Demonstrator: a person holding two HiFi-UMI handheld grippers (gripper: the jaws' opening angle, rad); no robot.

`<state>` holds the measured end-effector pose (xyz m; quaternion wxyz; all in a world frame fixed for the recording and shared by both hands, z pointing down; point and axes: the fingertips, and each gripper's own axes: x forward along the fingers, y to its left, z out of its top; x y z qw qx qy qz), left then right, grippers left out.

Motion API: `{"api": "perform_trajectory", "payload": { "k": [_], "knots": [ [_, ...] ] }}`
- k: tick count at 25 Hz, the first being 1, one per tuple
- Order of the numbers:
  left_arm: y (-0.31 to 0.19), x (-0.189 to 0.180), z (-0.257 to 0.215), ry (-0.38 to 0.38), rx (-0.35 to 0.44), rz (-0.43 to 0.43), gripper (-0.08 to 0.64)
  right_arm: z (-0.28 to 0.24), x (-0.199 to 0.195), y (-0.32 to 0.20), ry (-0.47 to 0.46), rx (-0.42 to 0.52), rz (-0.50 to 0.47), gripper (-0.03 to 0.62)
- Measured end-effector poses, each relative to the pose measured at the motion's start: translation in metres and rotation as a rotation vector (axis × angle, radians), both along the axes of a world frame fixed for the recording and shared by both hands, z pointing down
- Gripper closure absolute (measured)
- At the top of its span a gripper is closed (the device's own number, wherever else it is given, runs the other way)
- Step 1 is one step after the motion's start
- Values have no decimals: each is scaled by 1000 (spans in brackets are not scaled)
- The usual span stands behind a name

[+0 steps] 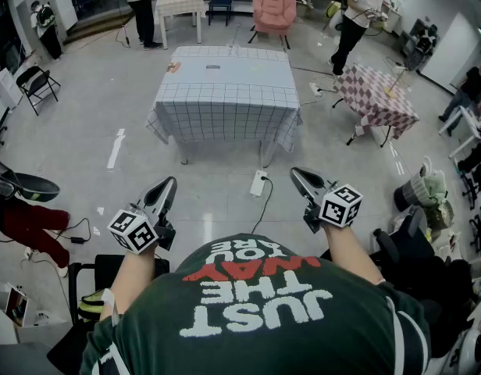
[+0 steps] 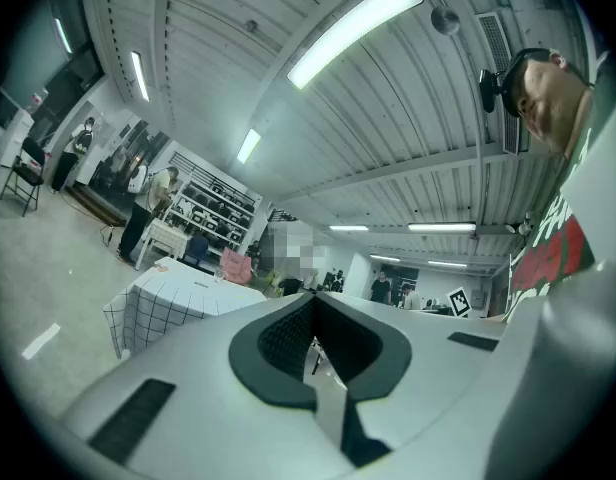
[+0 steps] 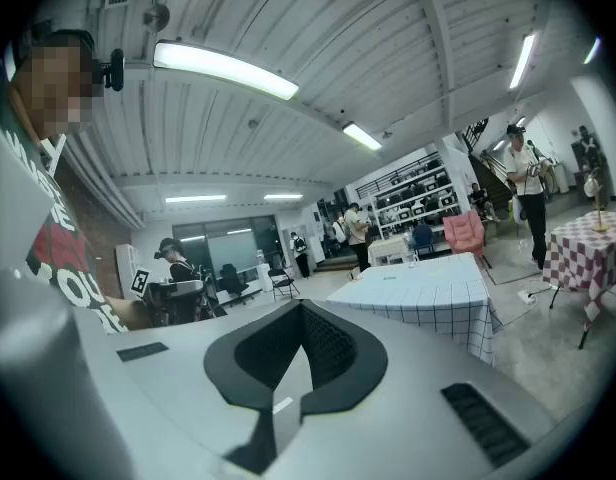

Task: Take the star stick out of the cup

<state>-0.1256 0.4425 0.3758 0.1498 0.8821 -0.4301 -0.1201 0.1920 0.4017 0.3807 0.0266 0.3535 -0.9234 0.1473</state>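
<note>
Both the left gripper (image 1: 165, 187) and right gripper (image 1: 301, 176) show jaws closed and empty, well apart from the table (image 1: 225, 92).

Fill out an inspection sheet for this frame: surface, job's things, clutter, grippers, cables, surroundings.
Surface: table with checked cloth, standing some way ahead of the person.
Job's things: cup and star stick not made out.
Clutter: small items near the table's far edge, too small to name.
Grippers: left gripper and right gripper both shut, nothing between the jaws, held close to the body.
Cables: power strip on the floor before the table, cable trailing towards the person.
Surroundings: pink armchair, red checked table, several people.
</note>
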Motion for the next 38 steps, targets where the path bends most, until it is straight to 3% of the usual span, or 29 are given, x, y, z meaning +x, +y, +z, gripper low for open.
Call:
{"api": "perform_trajectory", "payload": {
  "k": [27, 38],
  "knots": [
    [-10, 20, 1, -16, -9, 12, 551, 8, 16, -6, 0, -16, -5, 559],
    [-12, 85, -6, -35, -10, 11, 551, 3, 62, -6, -9, -1, -58, 558]
  ]
}}
